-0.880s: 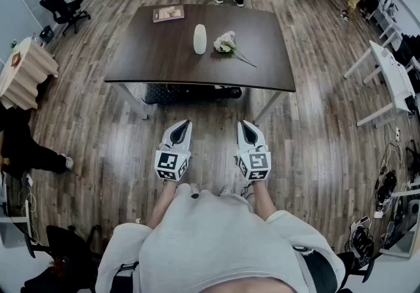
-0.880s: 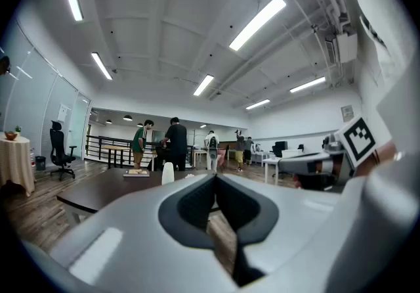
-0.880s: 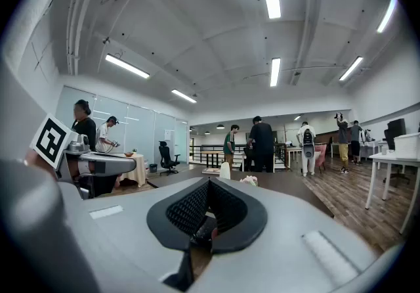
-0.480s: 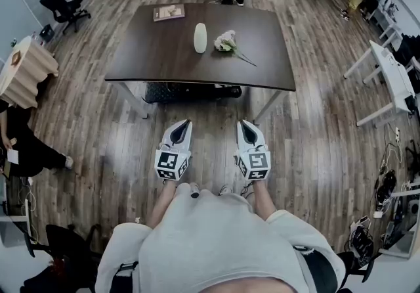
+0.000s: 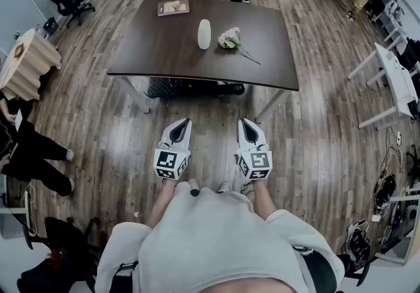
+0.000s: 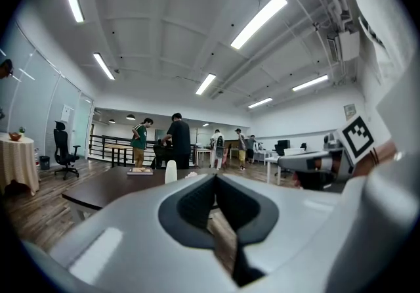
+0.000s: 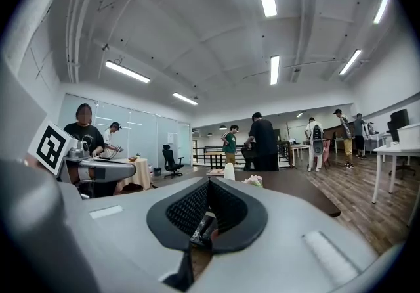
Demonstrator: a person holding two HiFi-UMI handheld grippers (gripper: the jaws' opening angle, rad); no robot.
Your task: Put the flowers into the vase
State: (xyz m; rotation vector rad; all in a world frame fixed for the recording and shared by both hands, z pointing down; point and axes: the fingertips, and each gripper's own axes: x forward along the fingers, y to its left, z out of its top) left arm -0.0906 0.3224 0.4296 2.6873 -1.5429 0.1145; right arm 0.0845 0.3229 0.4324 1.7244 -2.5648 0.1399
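Lying upper centre on the dark table [image 5: 157,48], flowers [image 5: 230,40] sit just right of the upright white vase [image 5: 204,34], outside it. Left gripper [image 5: 185,122] and right gripper [image 5: 243,122], lower centre, are well apart from them, jaws together, nothing held.

Probably an office: desks [image 5: 394,78], swivel chair [image 5: 65,1]

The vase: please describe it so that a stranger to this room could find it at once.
Look at the dark brown table on the wooden floor. Near its middle stands the vase, just left of the flowers. It is the only upright thing there, pale and rounded, while the flowers and the book lie flat.
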